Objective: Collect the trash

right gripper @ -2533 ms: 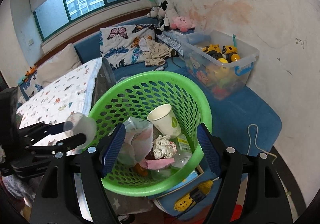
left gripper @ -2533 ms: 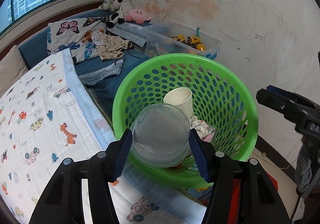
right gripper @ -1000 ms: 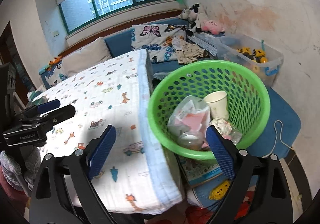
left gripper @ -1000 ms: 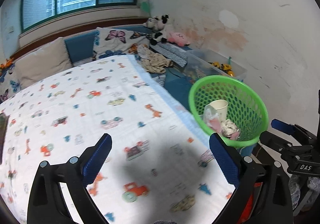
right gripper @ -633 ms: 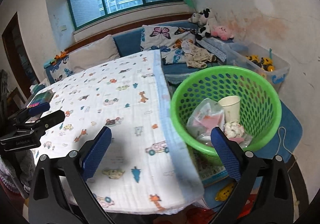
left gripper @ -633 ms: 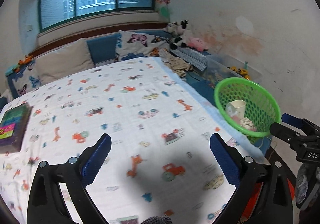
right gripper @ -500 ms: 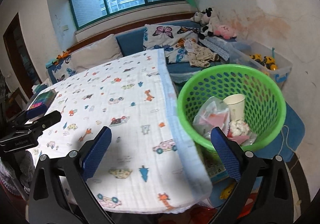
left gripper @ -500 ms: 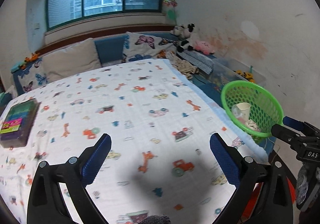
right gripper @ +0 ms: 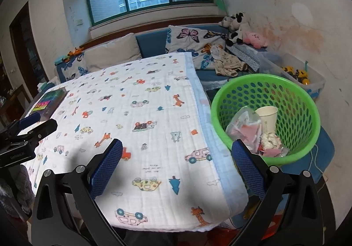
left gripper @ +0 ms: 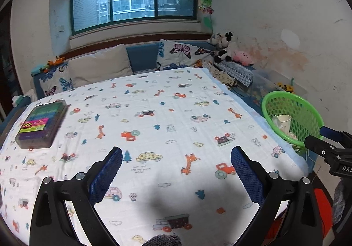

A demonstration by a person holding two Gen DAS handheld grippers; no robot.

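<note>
A green perforated basket [right gripper: 253, 87] [left gripper: 308, 103] stands off the right edge of the table. Inside lie a white paper cup [right gripper: 267, 117] [left gripper: 283, 120], a clear plastic bag [right gripper: 243, 127] with pink scraps and a crumpled wad [right gripper: 270, 139]. My left gripper [left gripper: 176, 171] hangs open over the near part of the table with nothing between its blue pads. Open and empty too, my right gripper [right gripper: 176, 169] hovers above the table's right near corner, beside the basket. Each gripper shows at the edge of the other's view.
A table [left gripper: 154, 100] under a white cloth printed with cars and giraffes fills the foreground. A dark box with a colourful label [left gripper: 41, 123] [right gripper: 49, 101] lies at its far left. Behind are a blue sofa with cushions [left gripper: 99, 66], soft toys [right gripper: 255, 40] and a clear toy bin [right gripper: 312, 83].
Both grippers have drawn back from the basket toward the table's near side. The left one, which held a clear lid over the basket, now stands open and empty; the dark box has come into view.
</note>
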